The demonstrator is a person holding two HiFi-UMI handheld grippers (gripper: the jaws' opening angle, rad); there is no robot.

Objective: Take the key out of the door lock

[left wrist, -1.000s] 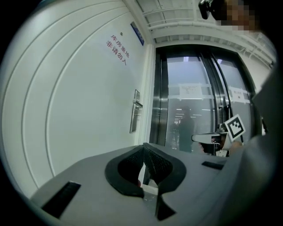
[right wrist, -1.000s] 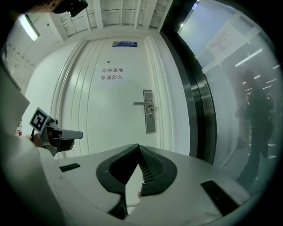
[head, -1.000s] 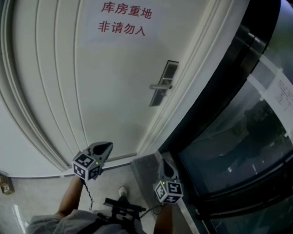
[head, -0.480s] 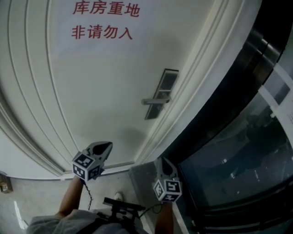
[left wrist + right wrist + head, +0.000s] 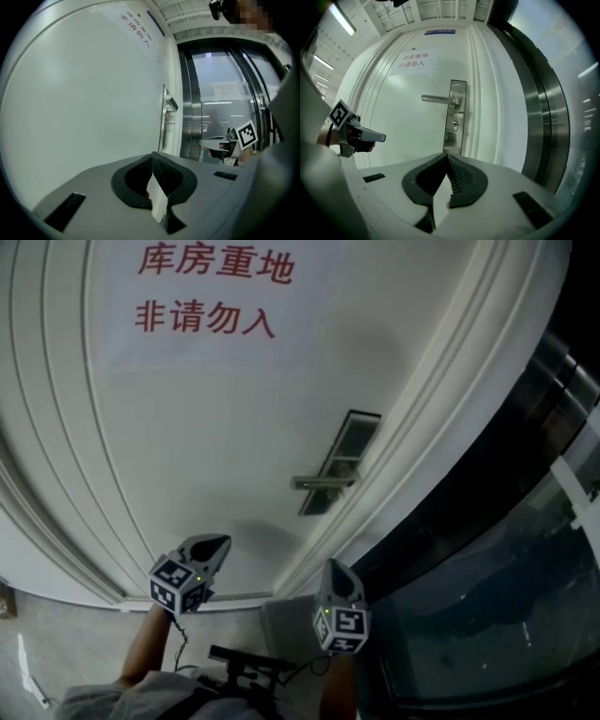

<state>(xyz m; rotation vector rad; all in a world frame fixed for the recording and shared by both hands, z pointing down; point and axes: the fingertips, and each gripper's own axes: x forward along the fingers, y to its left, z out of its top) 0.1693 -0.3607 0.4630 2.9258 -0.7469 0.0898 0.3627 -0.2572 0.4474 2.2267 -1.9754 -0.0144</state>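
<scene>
step: approach to key (image 5: 454, 125) | right gripper (image 5: 447, 156), left gripper (image 5: 153, 155): jaws together, empty | next: open right, pinch key

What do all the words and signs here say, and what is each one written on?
"库房重地": red, top line on the white sheet stuck to the door.
"非请勿入": red, second line on the same sheet.
Blue plate above the door: too small to read.
Paper on the glass: print too blurred to read.
</scene>
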